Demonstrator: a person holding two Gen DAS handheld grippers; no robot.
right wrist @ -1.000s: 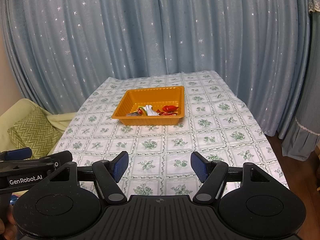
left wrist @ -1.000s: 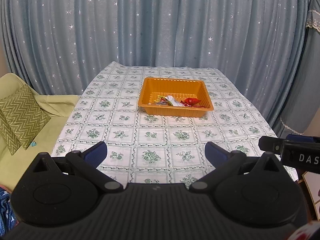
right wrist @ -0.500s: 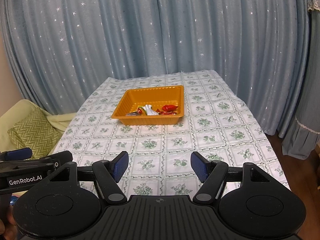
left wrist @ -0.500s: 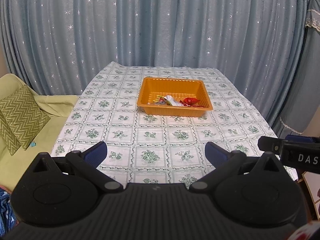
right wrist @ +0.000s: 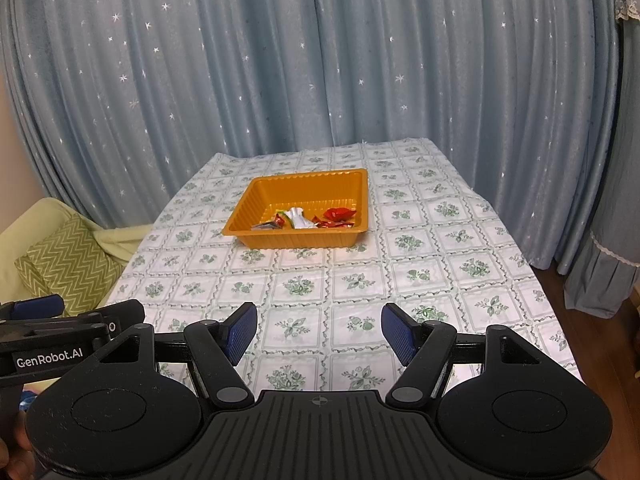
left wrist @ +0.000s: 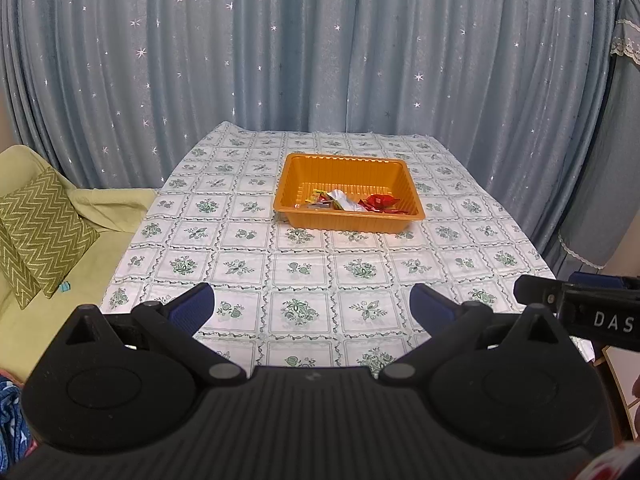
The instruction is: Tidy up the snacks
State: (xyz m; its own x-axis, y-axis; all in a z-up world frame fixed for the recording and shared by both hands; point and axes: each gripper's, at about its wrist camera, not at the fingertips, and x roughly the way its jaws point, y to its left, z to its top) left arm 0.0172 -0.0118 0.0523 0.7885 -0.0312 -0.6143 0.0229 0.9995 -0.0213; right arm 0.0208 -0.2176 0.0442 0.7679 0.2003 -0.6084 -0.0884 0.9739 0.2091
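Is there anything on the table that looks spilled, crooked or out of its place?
Nothing stands out. The snacks all lie inside the orange tray, bunched toward its near side, with none on the tablecloth. The tray sits flat. Both the left gripper and the right gripper are open and empty.

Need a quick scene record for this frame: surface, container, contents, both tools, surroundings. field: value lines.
surface: table with floral tablecloth
container: orange tray, on the far half of the table
contents: snack packets, red, white and yellow wrappers, bunched at the tray's near wall
left tool: open, empty, over the near table edge
right tool: open, empty, over the near table edge
backdrop: blue star curtain
left side: green sofa with zigzag cushion
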